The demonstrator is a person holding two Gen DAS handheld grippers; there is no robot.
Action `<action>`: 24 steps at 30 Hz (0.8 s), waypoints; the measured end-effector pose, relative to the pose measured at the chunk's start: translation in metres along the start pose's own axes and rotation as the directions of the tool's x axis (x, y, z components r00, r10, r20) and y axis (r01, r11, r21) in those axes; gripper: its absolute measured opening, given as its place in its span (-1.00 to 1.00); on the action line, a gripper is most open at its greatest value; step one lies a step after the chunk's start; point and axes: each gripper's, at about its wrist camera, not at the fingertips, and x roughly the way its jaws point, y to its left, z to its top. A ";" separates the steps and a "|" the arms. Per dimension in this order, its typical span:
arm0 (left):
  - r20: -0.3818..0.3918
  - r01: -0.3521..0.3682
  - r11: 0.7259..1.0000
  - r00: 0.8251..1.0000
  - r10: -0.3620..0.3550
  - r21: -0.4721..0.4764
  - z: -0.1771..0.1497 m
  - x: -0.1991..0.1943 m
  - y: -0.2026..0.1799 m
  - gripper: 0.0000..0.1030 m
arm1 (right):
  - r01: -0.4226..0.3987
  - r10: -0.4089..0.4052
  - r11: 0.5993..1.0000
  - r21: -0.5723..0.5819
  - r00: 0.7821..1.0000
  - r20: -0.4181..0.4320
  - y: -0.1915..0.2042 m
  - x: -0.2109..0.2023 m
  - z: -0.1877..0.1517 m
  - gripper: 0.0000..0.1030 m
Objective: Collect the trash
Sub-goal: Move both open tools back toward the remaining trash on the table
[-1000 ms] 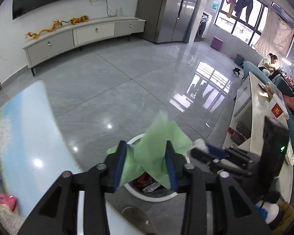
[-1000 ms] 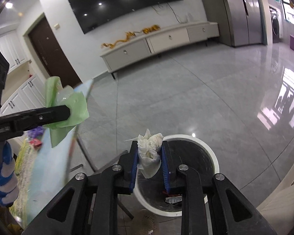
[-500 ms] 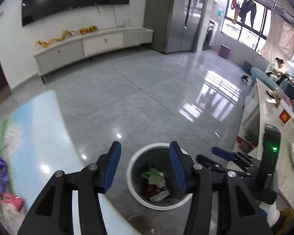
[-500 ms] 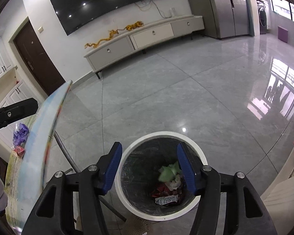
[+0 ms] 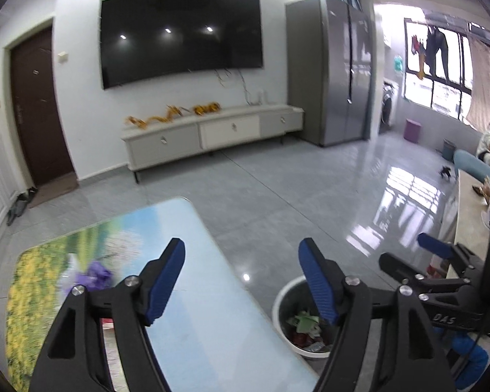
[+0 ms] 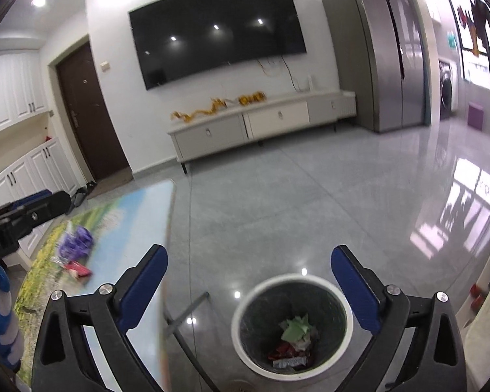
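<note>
Colours in a room with a white-rimmed, dark-lined round trash bin (image 6: 343,297).
Pale green crumpled paper (image 6: 295,326) and red wrappers (image 6: 285,349) inside; landscape-printed tabletop (image 5: 192,228) in yellow, green, sky blue; purple crumpled wrapper (image 6: 76,240).

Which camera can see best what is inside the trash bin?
The right wrist view. It looks down into the trash bin, so the green paper and wrappers at the bottom show clearly. In the left wrist view the trash bin sits lower right, half hidden behind a finger of the left tongs.
</note>
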 end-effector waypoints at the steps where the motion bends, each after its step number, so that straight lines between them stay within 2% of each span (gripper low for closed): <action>1: 0.014 -0.012 1.000 1.000 0.012 -0.003 0.001 -0.007 0.005 0.38 | -0.003 0.003 1.000 -0.007 1.000 0.015 0.005 -0.005 0.003 0.99; 12: 0.147 -0.112 0.992 0.982 0.120 -0.061 -0.008 -0.090 0.069 0.38 | -0.097 0.114 0.989 -0.109 0.980 0.164 0.084 -0.077 0.041 0.99; 20: 0.213 -0.150 0.980 0.961 0.175 -0.129 -0.021 -0.135 0.120 0.38 | -0.129 0.172 0.970 -0.208 0.963 0.206 0.139 -0.106 0.055 0.99; 24: 0.203 -0.152 0.977 0.962 0.181 -0.148 -0.029 -0.146 0.148 0.38 | -0.164 0.219 0.951 -0.261 0.956 0.196 0.164 -0.109 0.057 0.99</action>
